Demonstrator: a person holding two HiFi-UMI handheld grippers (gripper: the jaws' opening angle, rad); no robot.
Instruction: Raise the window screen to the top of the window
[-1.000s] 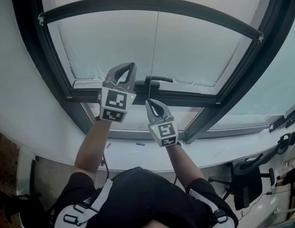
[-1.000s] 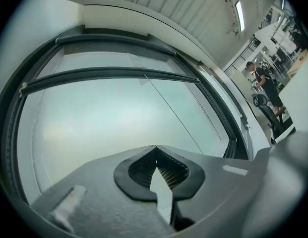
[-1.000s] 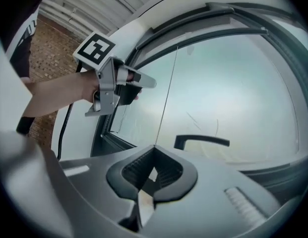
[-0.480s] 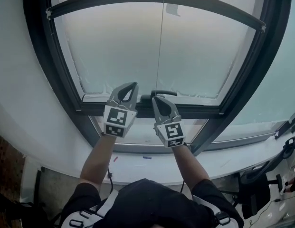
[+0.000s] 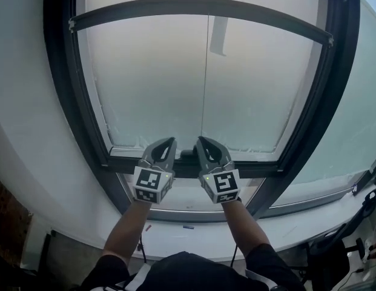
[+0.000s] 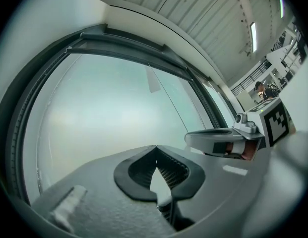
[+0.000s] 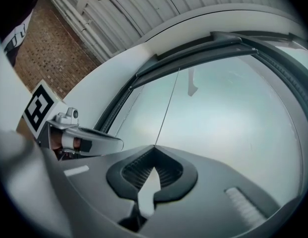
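Left hand-held gripper point(image 5: 168, 143), right hand-held gripper point(image 5: 203, 141): jaws together, empty, flanking handle point(image 5: 189, 155) on bottom bar point(image 5: 260, 170) of screen point(image 5: 151, 83). Bar low, 6 o'clock in window; top rail point(image 5: 200, 6) well apart. Judged: nearly whole rise left.

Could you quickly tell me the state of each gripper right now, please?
Left gripper: closed, nothing visible between its jaws.
Right gripper: closed; a thin cord meets its tips, whether pinched cannot be told.

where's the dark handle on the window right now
Head view, low centre: the handle sits on the dark bar, between the left gripper and the right gripper, just below the thin cord.
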